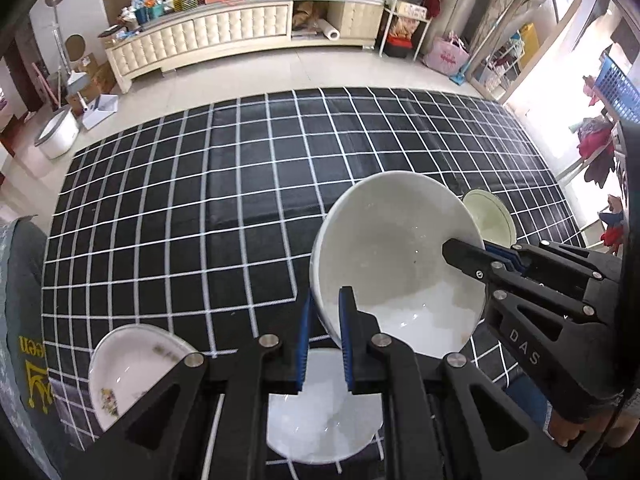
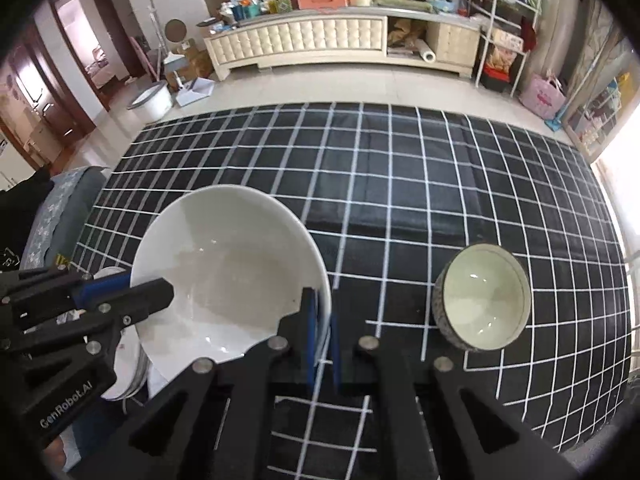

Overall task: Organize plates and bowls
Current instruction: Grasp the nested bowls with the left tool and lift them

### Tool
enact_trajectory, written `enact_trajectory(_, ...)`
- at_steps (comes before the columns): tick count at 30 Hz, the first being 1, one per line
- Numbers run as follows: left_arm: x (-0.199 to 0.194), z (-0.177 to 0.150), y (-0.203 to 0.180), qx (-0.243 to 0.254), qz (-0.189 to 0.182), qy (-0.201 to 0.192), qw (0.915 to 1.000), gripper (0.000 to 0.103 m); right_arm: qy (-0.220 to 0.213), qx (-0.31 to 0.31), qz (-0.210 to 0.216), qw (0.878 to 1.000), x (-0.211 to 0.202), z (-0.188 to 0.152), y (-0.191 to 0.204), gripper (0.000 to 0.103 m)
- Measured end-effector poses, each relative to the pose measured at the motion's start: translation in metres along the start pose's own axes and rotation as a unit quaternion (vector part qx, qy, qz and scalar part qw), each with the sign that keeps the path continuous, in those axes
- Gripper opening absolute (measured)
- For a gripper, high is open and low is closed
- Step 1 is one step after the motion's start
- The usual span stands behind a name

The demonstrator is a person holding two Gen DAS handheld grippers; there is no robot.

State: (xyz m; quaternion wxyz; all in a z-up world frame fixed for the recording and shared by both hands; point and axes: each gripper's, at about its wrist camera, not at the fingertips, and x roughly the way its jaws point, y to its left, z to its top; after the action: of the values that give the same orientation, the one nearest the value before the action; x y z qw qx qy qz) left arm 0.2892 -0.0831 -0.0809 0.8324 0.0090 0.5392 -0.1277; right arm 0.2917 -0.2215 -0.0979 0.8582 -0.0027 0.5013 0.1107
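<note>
Both grippers pinch the large white bowl (image 1: 394, 264) by its rim, on opposite sides: left gripper (image 1: 324, 320) with one blue-padded finger inside and one outside the near-left wall, right gripper (image 2: 322, 332) likewise on the bowl's right edge. Bowl tilted, held above the black grid-checked tablecloth (image 1: 200, 208). Under the bowl, toward the left gripper's base, a white plate (image 1: 320, 420) lies on the cloth, partly hidden by the fingers. Left of that plate, a floral-patterned dish (image 1: 128, 376), rim cut off by the gripper frame; whether it sits on others I cannot tell. Right of the large bowl, well apart, a small speckled bowl (image 2: 482, 302) with pale green inside stands upright on the cloth. Count: two bowls, at least two plates. Writing: "DAS" on the right gripper body seen in the left wrist view; "GenRobot.AI" on the left gripper body in the right wrist view. Beyond the table, a long cream cabinet (image 2: 304, 46) piled with clutter.
</note>
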Motion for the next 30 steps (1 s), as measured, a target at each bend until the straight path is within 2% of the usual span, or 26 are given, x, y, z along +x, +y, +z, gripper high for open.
enact_trajectory(12,-0.046,-0.05,0.025,-0.029,0.005,-0.028,0.9992,0.012,-0.016,-0.024,0.016,0.999,-0.026,-0.021,0.041,0.009)
enact_trajectory(19,-0.035,-0.085,0.036,-0.043,0.005,-0.018,0.9989,0.012,0.007,-0.029,0.012,0.999,-0.016,-0.042,0.058,0.009)
enact_trajectory(30,0.003,-0.126,0.051,-0.063,-0.006,0.036,0.9973,0.012,0.062,-0.035,0.012,0.997,0.022,-0.076,0.069,0.009)
